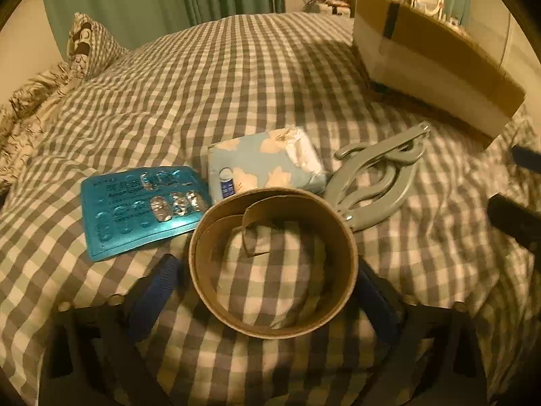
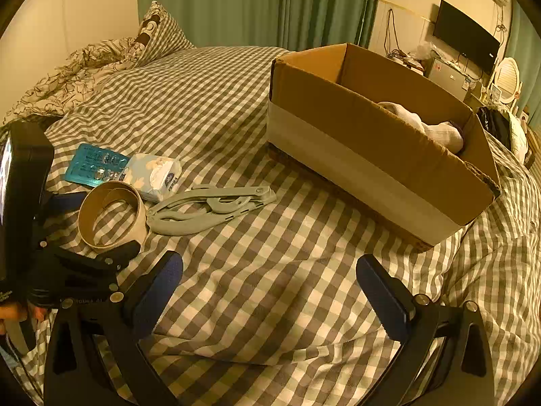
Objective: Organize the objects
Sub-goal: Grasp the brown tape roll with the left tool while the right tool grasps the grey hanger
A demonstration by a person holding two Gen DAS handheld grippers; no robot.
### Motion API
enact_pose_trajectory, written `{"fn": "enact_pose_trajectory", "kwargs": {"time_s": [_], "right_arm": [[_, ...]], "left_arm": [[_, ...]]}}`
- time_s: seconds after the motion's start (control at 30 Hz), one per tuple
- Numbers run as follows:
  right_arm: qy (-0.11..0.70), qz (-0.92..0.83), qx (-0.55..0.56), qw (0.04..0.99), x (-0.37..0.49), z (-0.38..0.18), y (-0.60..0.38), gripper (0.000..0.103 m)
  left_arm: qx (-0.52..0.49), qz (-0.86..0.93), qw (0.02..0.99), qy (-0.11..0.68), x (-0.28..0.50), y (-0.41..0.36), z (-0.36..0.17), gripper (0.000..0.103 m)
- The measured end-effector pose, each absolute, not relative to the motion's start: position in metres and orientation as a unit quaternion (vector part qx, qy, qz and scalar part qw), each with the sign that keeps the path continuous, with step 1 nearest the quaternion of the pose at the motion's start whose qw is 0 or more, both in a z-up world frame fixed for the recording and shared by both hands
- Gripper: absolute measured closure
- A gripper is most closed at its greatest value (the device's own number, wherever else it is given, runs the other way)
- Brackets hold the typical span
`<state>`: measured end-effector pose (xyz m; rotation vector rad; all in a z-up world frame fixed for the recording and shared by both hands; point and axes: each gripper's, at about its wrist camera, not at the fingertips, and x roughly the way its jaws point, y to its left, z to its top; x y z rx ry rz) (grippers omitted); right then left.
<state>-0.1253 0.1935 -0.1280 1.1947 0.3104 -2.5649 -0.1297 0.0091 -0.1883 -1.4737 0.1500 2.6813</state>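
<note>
A brown cardboard tape ring (image 1: pixel 341 233) lies on the checked bed between my left gripper's (image 1: pixel 267 287) open fingers; whether the pads touch it I cannot tell. It also shows in the right wrist view (image 2: pixel 86 209). Behind it lie a teal pill blister pack (image 1: pixel 115 209), a blue tissue packet (image 1: pixel 263 165) and a folded grey hanger (image 1: pixel 375 176). An open cardboard box (image 2: pixel 372 155) with white cloth inside stands at the right. My right gripper (image 2: pixel 270 287) is open and empty above bare bedding, well right of the ring.
A checked pillow (image 2: pixel 159 34) and a rumpled floral duvet (image 2: pixel 67 74) lie at the head of the bed. Green curtains (image 2: pixel 257 3) hang behind. A TV (image 2: pixel 466 34) and a mirror (image 2: pixel 507 77) stand at the far right.
</note>
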Motion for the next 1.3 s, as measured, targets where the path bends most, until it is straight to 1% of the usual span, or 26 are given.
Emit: {"fn": "enact_pose_trajectory", "kwargs": {"time_s": [0.13, 0.2, 0.3, 0.4, 0.5, 0.6, 0.8, 0.97, 1.03, 1.23, 1.27, 1.3], "right_arm": [[0.112, -0.89, 0.415, 0.15, -0.125, -0.126, 0.192, 0.0], [0.128, -0.89, 0.409, 0.156, -0.125, -0.119, 0.188, 0.0], [0.189, -0.883, 0.389, 0.18, -0.127, -0.108, 0.176, 0.0], [0.252, -0.868, 0.376, 0.203, -0.132, -0.108, 0.158, 0.0], [0.305, -0.843, 0.381, 0.227, -0.139, -0.126, 0.134, 0.0], [0.356, -0.822, 0.379, 0.233, -0.144, -0.15, 0.111, 0.0], [0.385, -0.805, 0.383, 0.239, -0.16, -0.179, 0.09, 0.001], [0.367, -0.802, 0.397, 0.254, -0.173, -0.183, 0.087, 0.001], [0.352, -0.799, 0.411, 0.263, -0.177, -0.185, 0.086, 0.006], [0.332, -0.791, 0.432, 0.277, -0.176, -0.182, 0.083, 0.025], [0.332, -0.79, 0.435, 0.277, -0.174, -0.18, 0.082, 0.029], [0.332, -0.789, 0.438, 0.276, -0.173, -0.178, 0.082, 0.036]], "left_arm": [[-0.482, 0.874, 0.048, 0.032, -0.126, 0.005, -0.18, 0.017], [-0.469, 0.882, 0.046, 0.024, -0.12, 0.001, -0.169, 0.017], [-0.45, 0.892, 0.031, 0.038, -0.114, 0.0, -0.151, 0.017], [-0.433, 0.9, 0.013, 0.05, -0.113, -0.005, -0.137, 0.017], [-0.424, 0.904, -0.009, 0.06, -0.116, -0.014, -0.131, 0.017], [-0.426, 0.903, -0.022, 0.051, -0.118, -0.027, -0.132, 0.017], [-0.436, 0.899, -0.027, 0.026, -0.125, -0.043, -0.14, 0.017], [-0.441, 0.897, -0.025, 0.024, -0.126, -0.042, -0.146, 0.017], [-0.441, 0.897, -0.024, 0.021, -0.125, -0.043, -0.147, 0.017], [-0.441, 0.897, -0.018, 0.018, -0.125, -0.045, -0.146, 0.017], [-0.441, 0.897, -0.016, 0.017, -0.124, -0.045, -0.146, 0.017], [-0.441, 0.897, -0.015, 0.017, -0.123, -0.044, -0.145, 0.017]]}}
